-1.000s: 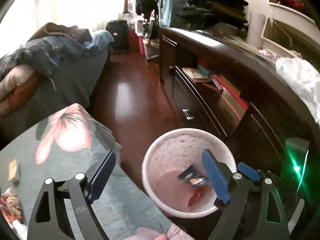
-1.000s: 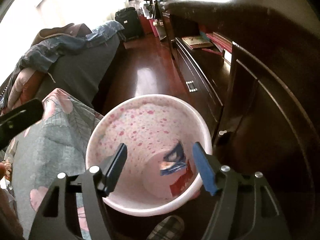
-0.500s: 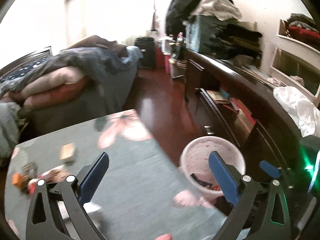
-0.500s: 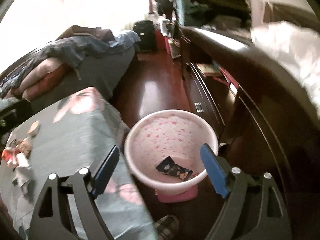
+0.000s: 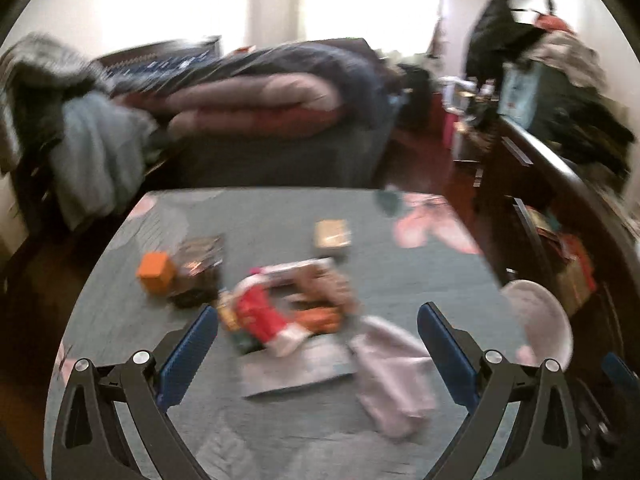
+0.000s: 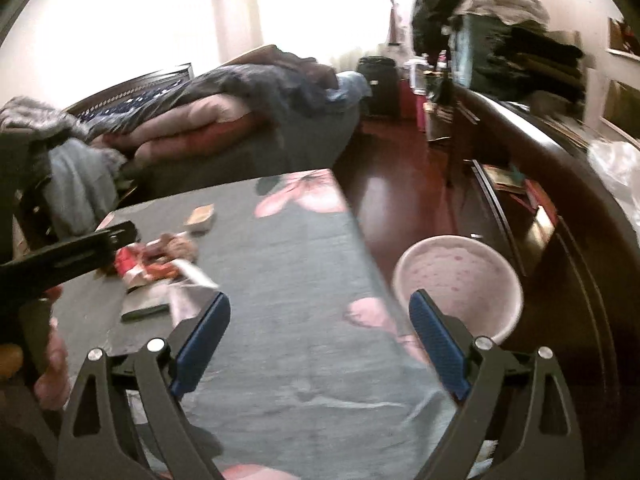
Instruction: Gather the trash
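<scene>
Blurred trash lies on the grey floral tablecloth (image 5: 400, 248): a red-and-white wrapper (image 5: 260, 316), a crumpled pale tissue (image 5: 396, 376), an orange box (image 5: 156, 272), a dark packet (image 5: 200, 256) and a tan packet (image 5: 332, 234). My left gripper (image 5: 318, 352) is open and empty just above the wrapper pile. My right gripper (image 6: 320, 340) is open and empty over the cloth (image 6: 288, 264), right of the trash pile (image 6: 160, 264). The pink speckled bin (image 6: 460, 280) stands on the floor beside the table; it also shows in the left wrist view (image 5: 536, 320).
A dark flat card (image 5: 296, 372) lies under the wrappers. A bed with piled bedding (image 5: 260, 100) stands behind the table. A long dark cabinet (image 6: 560, 184) with books runs along the right. The left gripper's body (image 6: 60, 260) crosses the right view.
Both grippers have swung left, away from the bin and over the table. The trash pile now lies in front of the left gripper. Both stay open and empty.
</scene>
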Motion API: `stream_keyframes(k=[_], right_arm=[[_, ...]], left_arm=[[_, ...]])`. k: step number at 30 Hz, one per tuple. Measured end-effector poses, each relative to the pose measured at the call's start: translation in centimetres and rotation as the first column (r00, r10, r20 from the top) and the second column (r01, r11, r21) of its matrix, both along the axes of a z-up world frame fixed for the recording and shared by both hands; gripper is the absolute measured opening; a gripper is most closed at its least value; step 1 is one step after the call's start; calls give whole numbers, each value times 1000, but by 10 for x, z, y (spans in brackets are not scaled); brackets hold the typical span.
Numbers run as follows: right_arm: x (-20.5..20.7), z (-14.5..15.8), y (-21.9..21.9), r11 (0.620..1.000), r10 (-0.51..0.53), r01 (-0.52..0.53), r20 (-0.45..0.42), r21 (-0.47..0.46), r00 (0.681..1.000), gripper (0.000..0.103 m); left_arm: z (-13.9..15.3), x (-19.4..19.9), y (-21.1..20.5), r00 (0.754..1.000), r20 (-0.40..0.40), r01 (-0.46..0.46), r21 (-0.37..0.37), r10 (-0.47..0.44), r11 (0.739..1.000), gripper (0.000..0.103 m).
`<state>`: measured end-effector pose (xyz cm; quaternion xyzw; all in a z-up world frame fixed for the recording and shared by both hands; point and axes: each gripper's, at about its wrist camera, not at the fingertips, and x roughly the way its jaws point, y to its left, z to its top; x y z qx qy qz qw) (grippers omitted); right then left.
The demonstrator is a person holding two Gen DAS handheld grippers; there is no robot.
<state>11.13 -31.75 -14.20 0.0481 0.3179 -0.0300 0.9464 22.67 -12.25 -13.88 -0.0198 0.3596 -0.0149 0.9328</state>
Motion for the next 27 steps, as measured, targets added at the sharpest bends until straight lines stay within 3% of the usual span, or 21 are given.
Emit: stream_keyframes(k=[6, 12, 18, 20, 22, 24, 27], right_arm=[[18, -16, 33, 999, 47, -48, -42, -14, 998, 92], [48, -43, 56, 996, 81, -83, -107, -12, 991, 92], [73, -63, 75, 992, 123, -120, -158, 31, 980, 92], [80, -66, 81, 991, 133, -128, -164, 43, 977, 92], [85, -68, 88, 989, 144, -138, -167, 52, 975, 92], [91, -71, 94, 988, 154, -147, -178, 55, 972, 92], [96, -74, 102, 986, 163, -157, -181, 50, 970, 90]], left_arm=[[-43, 41, 24, 989, -129, -79, -36, 74, 996, 99], [-54, 60, 27, 991, -110, -78, -25, 75, 997, 98], [-58, 66, 31, 992, -114, -57, -23, 54, 998, 72], [-60, 68, 34, 991, -126, -54, -31, 50, 998, 73], [-61, 67, 39, 991, -121, -55, -39, 50, 998, 84], [-59, 63, 43, 993, -102, -57, -41, 53, 998, 88], [-57, 59, 46, 995, -86, -46, -49, 41, 998, 88]])
